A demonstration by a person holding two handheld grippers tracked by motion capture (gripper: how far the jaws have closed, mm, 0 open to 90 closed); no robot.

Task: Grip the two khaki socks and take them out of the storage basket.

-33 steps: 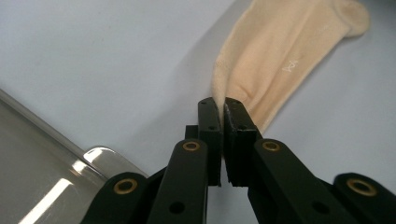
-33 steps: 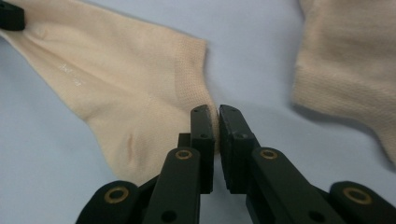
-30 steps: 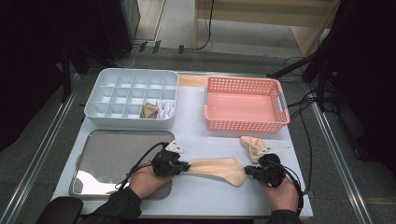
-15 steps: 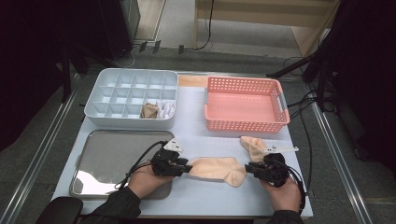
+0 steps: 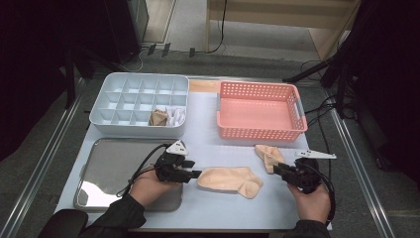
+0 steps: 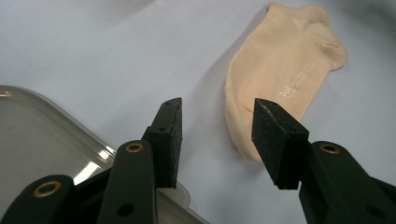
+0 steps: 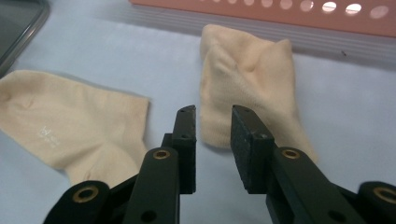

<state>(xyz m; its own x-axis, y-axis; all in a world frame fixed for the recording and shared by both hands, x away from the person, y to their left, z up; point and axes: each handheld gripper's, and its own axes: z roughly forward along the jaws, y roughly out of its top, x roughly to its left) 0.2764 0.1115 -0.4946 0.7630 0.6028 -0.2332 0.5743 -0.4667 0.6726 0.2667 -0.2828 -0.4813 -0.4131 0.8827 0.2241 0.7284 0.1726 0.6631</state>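
On the near table, both tongs [image 5: 197, 174] [image 5: 276, 169] spread, flat sock [image 5: 230, 179] released; next, right tongs pinch the folded sock [image 7: 245, 84].

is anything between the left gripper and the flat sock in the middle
Nothing visible. The left gripper has its jaws open just short of the sock's near end, with bare table between them. The metal tray lies off to the side, and the second sock lies by the right gripper.
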